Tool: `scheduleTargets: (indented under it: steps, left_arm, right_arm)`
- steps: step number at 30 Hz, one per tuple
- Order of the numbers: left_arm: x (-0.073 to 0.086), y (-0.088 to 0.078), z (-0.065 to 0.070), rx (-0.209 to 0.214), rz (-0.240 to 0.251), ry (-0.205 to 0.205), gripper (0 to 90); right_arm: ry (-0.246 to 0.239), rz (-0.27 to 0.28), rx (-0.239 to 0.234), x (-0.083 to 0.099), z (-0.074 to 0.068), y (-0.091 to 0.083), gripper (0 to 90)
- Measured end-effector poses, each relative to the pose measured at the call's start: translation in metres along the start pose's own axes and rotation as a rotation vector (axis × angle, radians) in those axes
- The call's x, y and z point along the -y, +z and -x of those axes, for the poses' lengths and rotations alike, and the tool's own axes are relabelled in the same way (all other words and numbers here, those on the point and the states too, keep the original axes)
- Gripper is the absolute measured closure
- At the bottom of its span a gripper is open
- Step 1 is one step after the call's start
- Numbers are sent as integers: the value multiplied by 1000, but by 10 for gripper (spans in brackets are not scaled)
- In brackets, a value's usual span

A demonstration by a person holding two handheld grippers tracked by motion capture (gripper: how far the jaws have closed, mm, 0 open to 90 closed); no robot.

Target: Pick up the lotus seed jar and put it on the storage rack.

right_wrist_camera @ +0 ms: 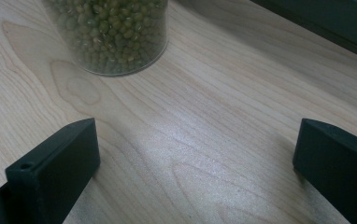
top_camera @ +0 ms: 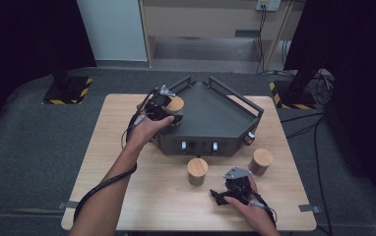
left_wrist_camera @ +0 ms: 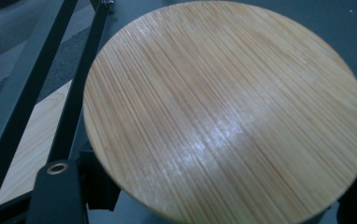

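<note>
The left gripper [top_camera: 165, 109] is clamped on a jar with a bamboo lid [top_camera: 174, 104], holding it upright at the near-left corner of the dark tray [top_camera: 215, 118], just inside the rail, and from here it looks as though the jar is being set down onto the tray floor. What the coming move turns on is that the jar's long axis stands vertical straight below the lid, with the rail [left_wrist_camera: 81, 79] close on one side, so the way down is short and narrow. In the left gripper view the round lid [left_wrist_camera: 223, 112] hides the jar's body and base, so I cannot tell whether the bottom already touches the tray. The right gripper [top_camera: 233, 189] rests on the table [top_camera: 127, 196] near the front edge, its jaws standing wide apart with nothing between them. Two more lidded jars wait on the table in front of the tray, one [top_camera: 197, 171] just ahead and to the left of the right gripper, the other [top_camera: 261, 161] ahead and to its right; that hand is far nearer to both. In the right gripper view one jar's glass body [right_wrist_camera: 109, 35] shows green beans inside, its top cut off
</note>
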State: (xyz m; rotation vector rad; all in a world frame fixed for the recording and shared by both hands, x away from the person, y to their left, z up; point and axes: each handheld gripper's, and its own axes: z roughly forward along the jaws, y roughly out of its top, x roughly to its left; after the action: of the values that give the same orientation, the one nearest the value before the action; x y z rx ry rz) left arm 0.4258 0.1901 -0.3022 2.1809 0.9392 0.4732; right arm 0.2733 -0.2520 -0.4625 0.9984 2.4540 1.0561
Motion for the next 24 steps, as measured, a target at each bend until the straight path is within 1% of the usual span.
scheduleTargets:
  steps: [7, 11, 19, 24]
  left_arm:
    - [5, 6, -2, 3, 0, -15, 240]
    - [5, 8, -2, 7, 0, -13, 240]
    - [7, 9, -6, 20, 5, -33, 240]
    - [7, 10, -7, 23, 5, -34, 240]
  right_arm:
    - [1, 0, 0, 0, 0, 0, 7]
    - [0, -1, 0, 0, 0, 0, 7]
    - [1, 0, 0, 0, 0, 0, 7]
    - [0, -1, 0, 0, 0, 0, 7]
